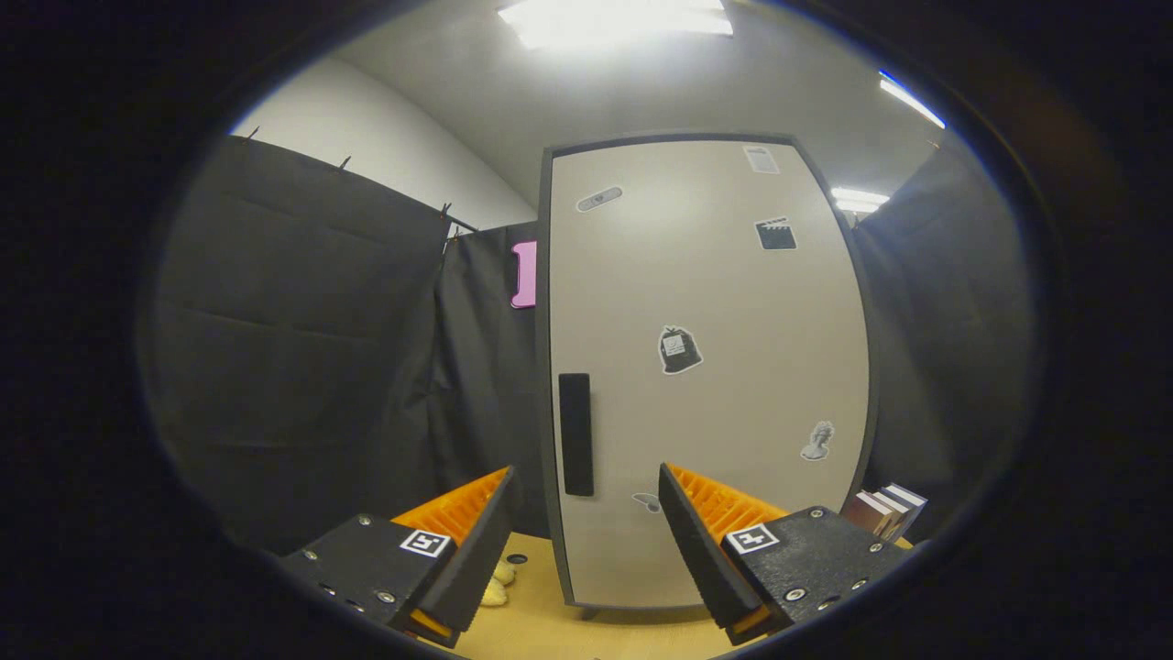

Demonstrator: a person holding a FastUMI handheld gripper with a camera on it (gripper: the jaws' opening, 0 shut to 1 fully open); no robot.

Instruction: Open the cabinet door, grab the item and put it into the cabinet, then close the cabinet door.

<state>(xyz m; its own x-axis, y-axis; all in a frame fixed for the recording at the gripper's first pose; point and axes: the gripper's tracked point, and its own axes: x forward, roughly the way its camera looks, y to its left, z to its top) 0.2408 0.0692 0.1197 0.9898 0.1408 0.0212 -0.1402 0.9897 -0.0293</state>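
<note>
Gripper view looks straight at the cabinet [706, 367], which stands upright on the desk [541, 628] with its pale door [733, 302] closed inside a dark frame. A dark vertical handle [575, 434] sits near the door's edge at about 9 o'clock from the door's middle, and several small stickers [679, 349] are scattered over the panel. The gripper [585, 495] is spread wide with nothing between its fingers; the handle and the lower part of the door lie beyond the gap, apart from both fingertips. One finger [476, 532] sits at 7 o'clock of the handle, the other at 4 o'clock. A small pale yellow item [498, 585] lies on the desk just beside the cabinet's lower corner, at 6 o'clock under the first finger and partly hidden by it; what it is cannot be made out. At 3 o'clock of the cabinet's base, a few books [884, 509] stand near the other finger.
</note>
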